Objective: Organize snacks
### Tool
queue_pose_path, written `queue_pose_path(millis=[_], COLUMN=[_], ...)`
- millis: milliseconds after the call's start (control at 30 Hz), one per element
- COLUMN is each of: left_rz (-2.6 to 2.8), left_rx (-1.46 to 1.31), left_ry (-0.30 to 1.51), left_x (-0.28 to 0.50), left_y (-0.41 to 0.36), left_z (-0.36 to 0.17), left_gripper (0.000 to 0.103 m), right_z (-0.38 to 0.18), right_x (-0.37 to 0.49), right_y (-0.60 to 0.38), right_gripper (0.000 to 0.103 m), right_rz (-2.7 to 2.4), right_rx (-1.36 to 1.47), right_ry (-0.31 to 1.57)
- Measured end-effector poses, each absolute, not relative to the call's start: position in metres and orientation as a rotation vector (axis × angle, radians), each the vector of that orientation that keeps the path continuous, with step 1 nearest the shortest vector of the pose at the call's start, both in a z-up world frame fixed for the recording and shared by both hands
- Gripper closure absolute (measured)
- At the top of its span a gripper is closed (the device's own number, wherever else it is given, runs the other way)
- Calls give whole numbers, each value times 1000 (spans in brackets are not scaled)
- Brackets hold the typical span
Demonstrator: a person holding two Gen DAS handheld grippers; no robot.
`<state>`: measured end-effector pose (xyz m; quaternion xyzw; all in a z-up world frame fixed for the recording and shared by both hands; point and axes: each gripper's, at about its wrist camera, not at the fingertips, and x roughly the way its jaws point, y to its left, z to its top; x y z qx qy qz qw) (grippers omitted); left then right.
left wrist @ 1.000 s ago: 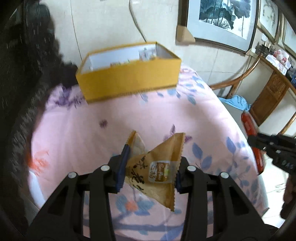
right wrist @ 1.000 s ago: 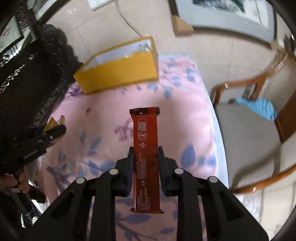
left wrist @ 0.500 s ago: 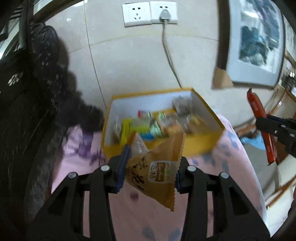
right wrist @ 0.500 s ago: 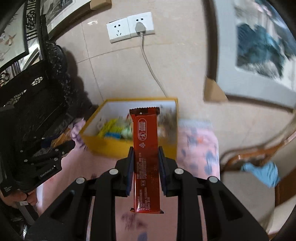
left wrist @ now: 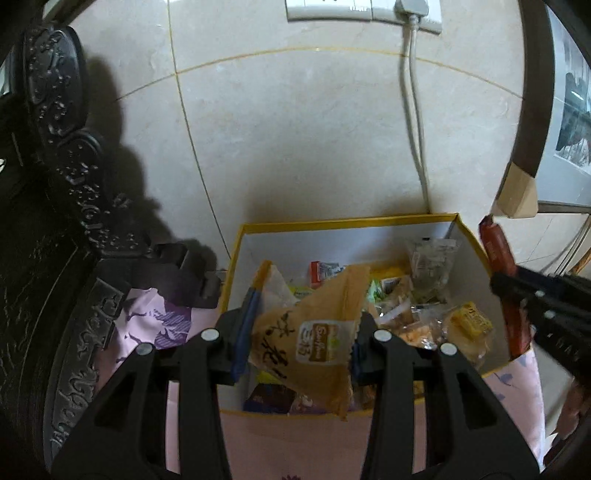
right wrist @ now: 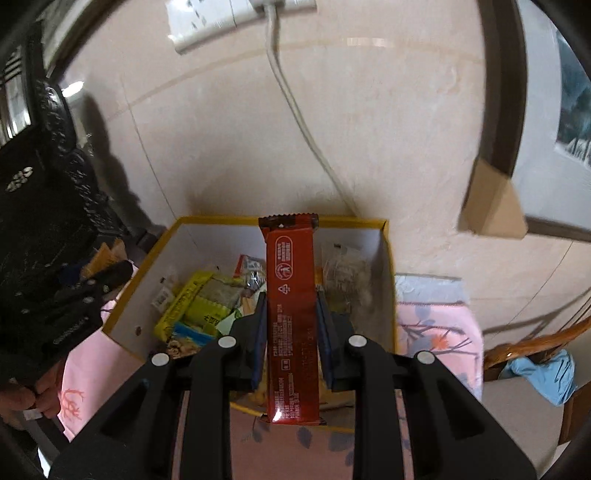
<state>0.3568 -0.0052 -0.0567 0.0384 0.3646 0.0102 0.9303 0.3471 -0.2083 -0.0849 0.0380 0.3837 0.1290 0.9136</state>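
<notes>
**Two claws hold snacks over an open yellow box**

The tiled wall (left wrist: 295, 140) fills the upper half of both views, with a white socket strip (left wrist: 362, 14) at the top edge and a grey cable (left wrist: 415, 122) running down from it. A dark carved piece of furniture (left wrist: 55, 221) takes up the left side of the left wrist view. Below it, the desk (right wrist: 436, 332) is covered by a pink floral cloth.

On the desk, against the wall, sits the yellow box (left wrist: 347, 221), open at the top, white inside, in the centre of both frames. Mixed wrapped snacks (right wrist: 207, 306) lie loose in its bottom.

The left claw (left wrist: 299, 339) is clamped on a tan triangular packet (left wrist: 314, 343), which hangs over the near half of the box in the lower centre of the left wrist view. The right claw (right wrist: 290, 339) is closed on a red bar (right wrist: 291, 314), gripped at its middle and pointing upward in the frame, above the box's near edge. In the left wrist view the same bar (left wrist: 498, 258) shows at the right edge, beside the box's right wall.
</notes>
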Motion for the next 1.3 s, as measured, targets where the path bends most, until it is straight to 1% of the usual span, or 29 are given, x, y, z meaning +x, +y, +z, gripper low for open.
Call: queue_pose_path(millis=[33, 67, 100, 133, 167, 233, 300, 500, 667, 833, 933, 1067, 1300], left_rz=[37, 60, 109, 137, 141, 123, 157, 172, 147, 90, 75, 85, 132], left_rx=[71, 56, 24, 8, 6, 49, 85, 46, 94, 21, 35, 90, 50], left_ry=[759, 764, 744, 706, 670, 674, 666, 680, 679, 687, 678, 645, 587], left_x=[361, 364, 364, 359, 355, 354, 352, 330, 275, 212, 183, 158, 131], left_y=[-4, -2, 2, 5, 6, 4, 1, 3, -11, -21, -33, -45, -41], left_z=[-60, -62, -61, -58, -53, -49, -46, -31, -17, -3, 2, 10, 28], left_gripper=[57, 45, 7, 2, 2, 2, 2, 2, 2, 2, 2, 2, 2], right_z=[-90, -94, -97, -98, -97, -92, -88, -60, -41, -26, -24, -20, -17], right_x=[350, 353, 355, 355, 352, 345, 342, 313, 263, 196, 165, 140, 117], right_y=[-205, -201, -196, -194, -196, -199, -196, -203, -218, -230, -229, -226, -231], right_gripper=[78, 70, 33, 17, 1, 1, 1, 1, 1, 1, 1, 1, 1], right_rz=[271, 259, 229, 175, 154, 173, 174, 172, 142, 84, 78, 43, 48], right_rx=[75, 55, 31, 18, 38, 68, 27, -17, -23, 14, 1, -60, -36], right_ry=[788, 791, 797, 794, 776, 746, 745, 705, 707, 684, 689, 672, 677])
